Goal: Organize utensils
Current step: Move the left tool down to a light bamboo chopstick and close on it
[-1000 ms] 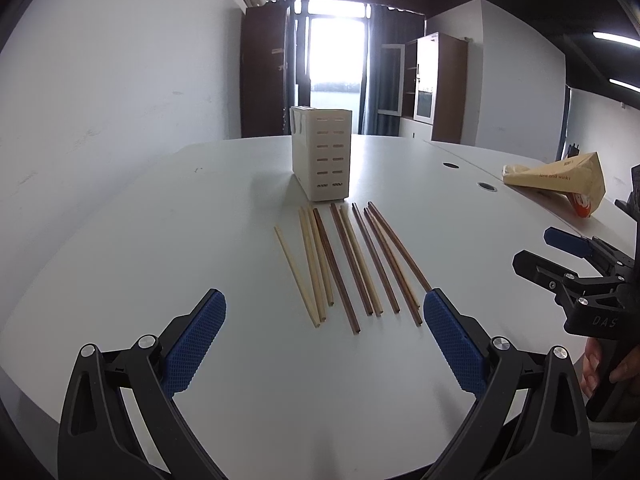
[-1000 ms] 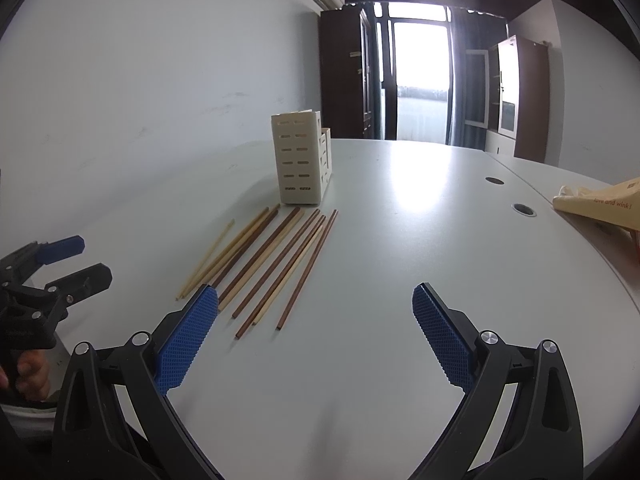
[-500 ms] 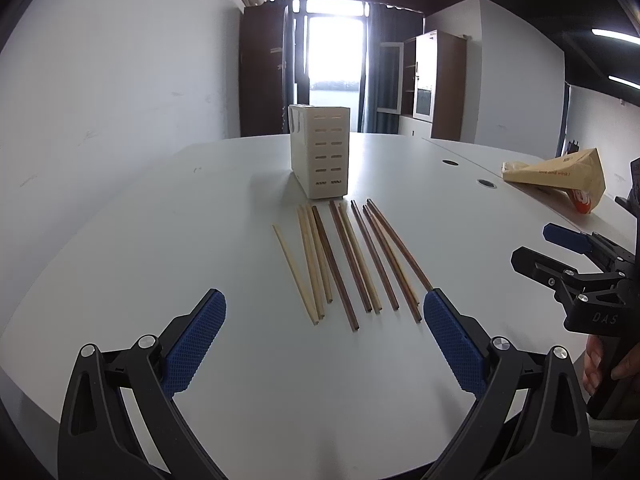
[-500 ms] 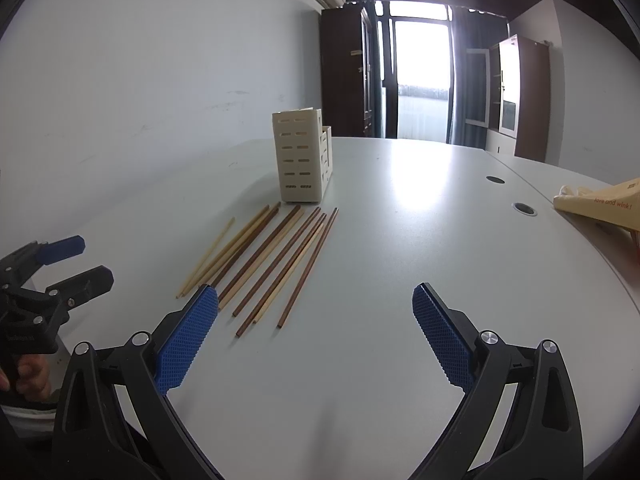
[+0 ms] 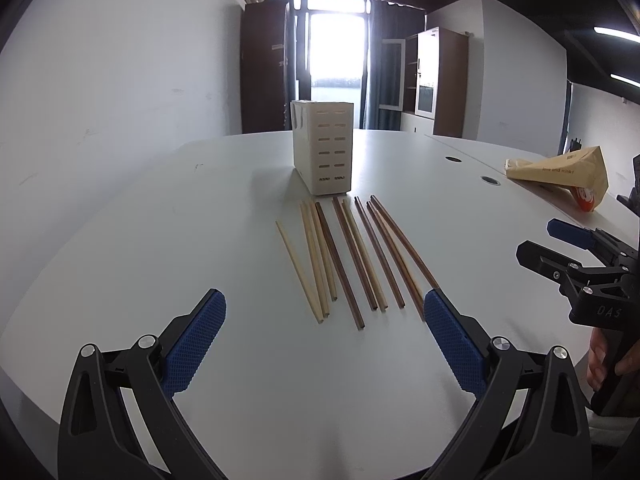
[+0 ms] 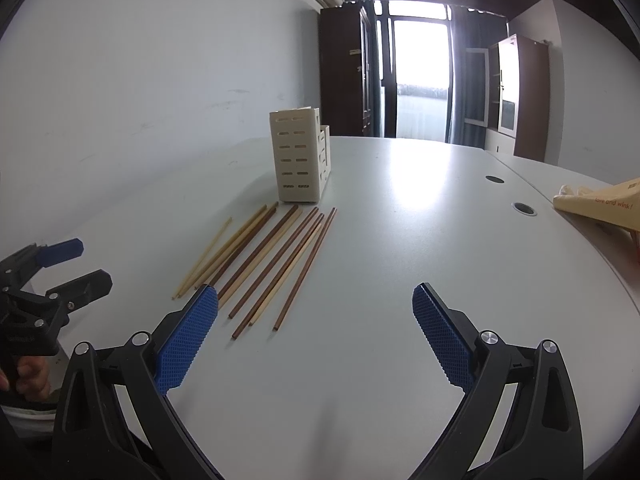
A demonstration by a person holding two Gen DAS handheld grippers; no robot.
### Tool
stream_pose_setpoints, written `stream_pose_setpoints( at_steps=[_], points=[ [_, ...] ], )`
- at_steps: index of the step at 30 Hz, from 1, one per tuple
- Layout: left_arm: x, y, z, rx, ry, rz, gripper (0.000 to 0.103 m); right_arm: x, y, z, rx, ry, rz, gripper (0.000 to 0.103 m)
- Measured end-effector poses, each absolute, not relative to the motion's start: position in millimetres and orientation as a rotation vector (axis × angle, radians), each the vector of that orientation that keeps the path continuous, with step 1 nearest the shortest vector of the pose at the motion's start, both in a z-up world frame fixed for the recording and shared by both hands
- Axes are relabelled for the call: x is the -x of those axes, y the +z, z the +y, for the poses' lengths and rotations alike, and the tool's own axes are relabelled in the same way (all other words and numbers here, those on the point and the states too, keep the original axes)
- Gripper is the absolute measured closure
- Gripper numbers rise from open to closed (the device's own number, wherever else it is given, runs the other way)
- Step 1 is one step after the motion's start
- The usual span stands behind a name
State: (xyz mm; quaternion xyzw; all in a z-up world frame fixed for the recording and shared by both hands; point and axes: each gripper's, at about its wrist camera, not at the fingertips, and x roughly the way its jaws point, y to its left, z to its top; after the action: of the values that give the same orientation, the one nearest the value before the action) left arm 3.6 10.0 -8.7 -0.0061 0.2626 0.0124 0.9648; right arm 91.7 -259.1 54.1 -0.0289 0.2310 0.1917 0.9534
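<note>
Several chopsticks (image 5: 352, 256), some pale and some dark brown, lie side by side on the white table (image 5: 160, 240), pointing toward a cream slotted utensil holder (image 5: 324, 152) that stands upright behind them. My left gripper (image 5: 324, 332) hovers open just short of their near ends, nothing between its blue pads. In the right wrist view the same chopsticks (image 6: 264, 260) lie left of centre in front of the holder (image 6: 298, 156). My right gripper (image 6: 316, 332) is open and holds nothing, its left pad beside the near chopstick ends. Each gripper shows at the edge of the other's view.
A brown paper bag (image 5: 560, 172) lies at the table's right side, seen again as the bag (image 6: 600, 204) in the right wrist view. Two round cable holes (image 6: 524, 208) sit in the tabletop. A hand (image 5: 608, 360) holds the right gripper's handle. A wall runs along the left.
Both grippers have eased slightly forward toward the chopsticks. The chopsticks and the holder have not moved, and both grippers stay open.
</note>
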Motion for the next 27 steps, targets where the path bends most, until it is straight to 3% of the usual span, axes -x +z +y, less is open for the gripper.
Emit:
stream_pose_setpoints(
  at_steps=[27],
  points=[
    [-125,-6,67,0.092,0.087,0.642,0.006,-189,69,-246,0.099,0.319,0.605,0.004]
  ],
)
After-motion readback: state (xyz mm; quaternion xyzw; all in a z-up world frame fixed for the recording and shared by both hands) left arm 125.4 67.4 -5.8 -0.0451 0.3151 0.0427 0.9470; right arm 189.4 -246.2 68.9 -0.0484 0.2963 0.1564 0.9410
